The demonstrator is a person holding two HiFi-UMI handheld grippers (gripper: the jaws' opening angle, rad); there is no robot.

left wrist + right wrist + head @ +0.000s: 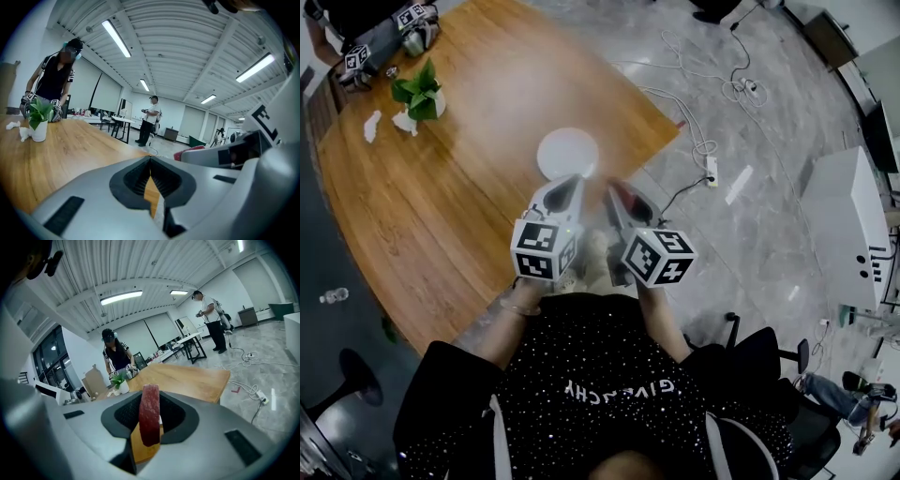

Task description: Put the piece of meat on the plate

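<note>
The right gripper (150, 401) is pinching the piece of meat (149, 423) upright between partly open fingers, near the white plate (567, 152) on the table (441, 206). The left gripper (150, 161) is keeping its fingers closed on nothing.

**Speckled black shirt, pale grey grippers**

The person wears a black shirt (581, 394) flecked with white dots, with white lettering across the chest. A thin bracelet (521, 308) sits behind the left gripper (570, 180). This one and the right gripper (613, 190) have smooth pale grey shells and dark ribbed pads (133, 180). Behind them sit the left cube (546, 248) and right cube (659, 256), white with black square markers.
</note>
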